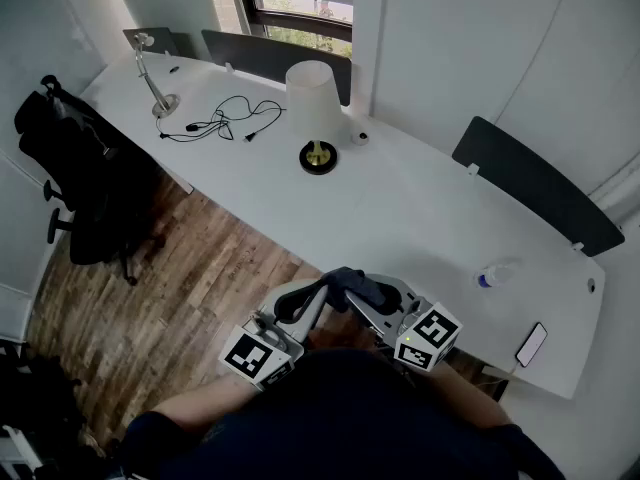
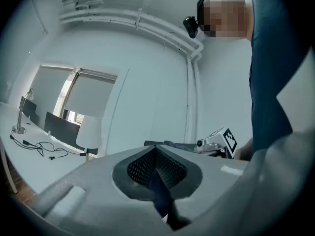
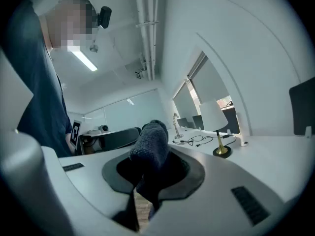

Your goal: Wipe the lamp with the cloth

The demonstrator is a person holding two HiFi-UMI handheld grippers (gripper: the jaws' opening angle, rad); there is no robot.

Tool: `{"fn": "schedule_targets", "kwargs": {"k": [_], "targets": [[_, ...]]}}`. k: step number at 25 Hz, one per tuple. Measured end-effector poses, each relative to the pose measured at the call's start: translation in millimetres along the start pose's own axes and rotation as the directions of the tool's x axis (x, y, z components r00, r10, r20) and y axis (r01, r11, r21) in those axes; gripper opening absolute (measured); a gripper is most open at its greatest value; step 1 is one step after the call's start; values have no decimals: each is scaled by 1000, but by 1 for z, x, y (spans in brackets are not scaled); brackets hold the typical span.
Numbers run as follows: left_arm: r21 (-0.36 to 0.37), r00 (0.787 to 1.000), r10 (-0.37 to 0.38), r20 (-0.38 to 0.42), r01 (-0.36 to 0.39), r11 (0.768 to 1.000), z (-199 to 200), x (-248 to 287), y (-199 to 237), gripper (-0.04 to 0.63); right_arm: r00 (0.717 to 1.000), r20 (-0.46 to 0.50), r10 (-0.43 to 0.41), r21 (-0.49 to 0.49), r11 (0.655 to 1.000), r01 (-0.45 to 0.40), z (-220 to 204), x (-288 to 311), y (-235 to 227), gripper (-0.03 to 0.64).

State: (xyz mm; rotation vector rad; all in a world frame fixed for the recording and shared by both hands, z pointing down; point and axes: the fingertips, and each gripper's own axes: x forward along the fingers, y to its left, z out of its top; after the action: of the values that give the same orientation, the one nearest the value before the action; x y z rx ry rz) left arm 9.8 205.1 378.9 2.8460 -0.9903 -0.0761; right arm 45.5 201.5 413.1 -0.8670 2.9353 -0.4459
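Currently both grippers are held close together at the near edge of the desk [image 1: 420, 218], in front of the person's body, well apart from the lamp [image 1: 318, 103].

R gripper [image 1: 364, 296]: jaws are clamped on the cloth [image 1: 355, 286]. In the right gripper view the cloth [image 3: 150, 144], a dark blue knit, is seen bunched and sticking up out of the pinched jaws of the R gripper [image 3: 150, 168].

L gripper [image 1: 327, 284]: in the left gripper view the pads of the L gripper [image 2: 155, 154] are seen pressed together at the tips. In the head view its tips are just beside the cloth; contact can't be told.

Lamp: upright on the far side of the desk, left of centre. White shade, gold stem, round black base. It is also seen in the left gripper view [image 2: 90, 134] and the right gripper view [image 3: 214, 114], far off on the desk top.

Other items noted, head view:
- black cable [image 1: 225, 118], loose on the desk, left of the lamp
- slim silver desk lamp [image 1: 155, 83], far left end
- small bottle [image 1: 493, 274] and phone [image 1: 531, 344], right end near the edge
- black chair [image 1: 85, 188] on the wood floor [image 1: 200, 278], left of the desk
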Motion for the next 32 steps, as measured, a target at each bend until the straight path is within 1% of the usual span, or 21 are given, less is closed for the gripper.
{"fn": "schedule_targets", "kwargs": {"k": [9,16,22,28,32], "targets": [[-7,1000,-3,-4,3,1000,-3,2,6,6,1000,-5,-8,5,1000,8,-3,5,-5,87],[-28,1000,4,-14,-4,1000,-6,5,25,5,1000,-19,-4,37,999,4,-5,20,-16,89],[-45,1000,6,5,-6,999,2,10,72,6,999,-36,-15,50,999,17,-1,59,-35,89],[-33,998,-51,20,52,998,22,22,125,6,998,-44,-53,32,998,55,24,115,-60,89],[-24,996,-84,27,85,996,37,21,164,5,995,-31,-91,20,996,92,38,149,-73,88]]}}
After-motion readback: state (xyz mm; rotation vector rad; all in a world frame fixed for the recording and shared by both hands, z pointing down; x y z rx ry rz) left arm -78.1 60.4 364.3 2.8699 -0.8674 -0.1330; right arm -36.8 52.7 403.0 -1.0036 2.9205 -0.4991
